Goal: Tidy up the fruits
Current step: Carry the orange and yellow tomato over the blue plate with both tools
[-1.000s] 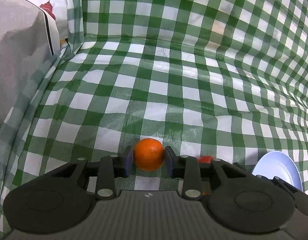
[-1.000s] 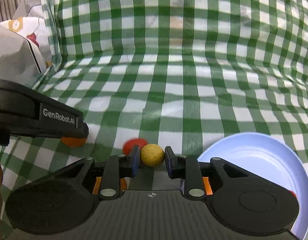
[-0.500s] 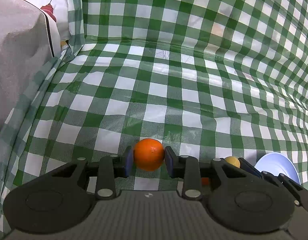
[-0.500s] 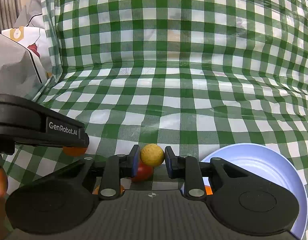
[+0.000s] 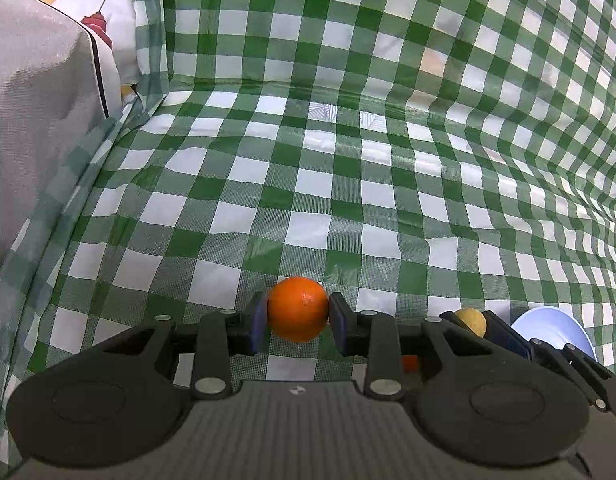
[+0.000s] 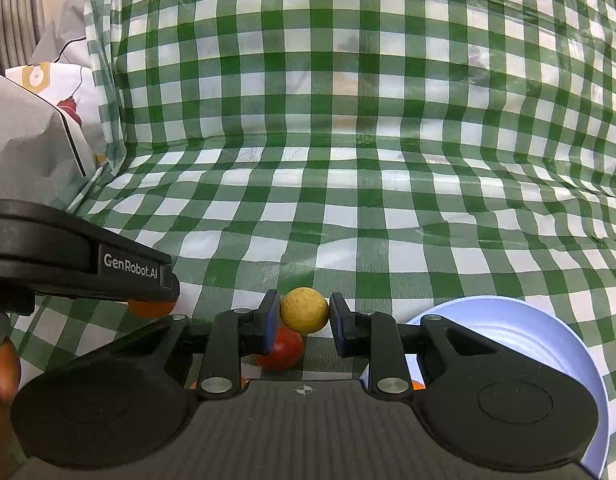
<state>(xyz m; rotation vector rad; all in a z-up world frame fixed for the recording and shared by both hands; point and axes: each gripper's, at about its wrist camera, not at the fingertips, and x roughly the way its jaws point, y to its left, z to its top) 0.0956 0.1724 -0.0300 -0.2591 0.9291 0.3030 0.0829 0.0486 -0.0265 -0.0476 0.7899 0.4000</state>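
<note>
Tablecloth (image 6: 348,216) farther below; red fruit (image 6: 281,346) revealed.

The left gripper (image 5: 297,318) has both pads pressed against the sides of an orange fruit (image 5: 297,308), carried clear of the checked cloth. The right gripper (image 6: 303,316) pinches a small yellow fruit (image 6: 304,309) the same way, level and pointing forward. The left gripper's body juts in beside it from the left.
</note>
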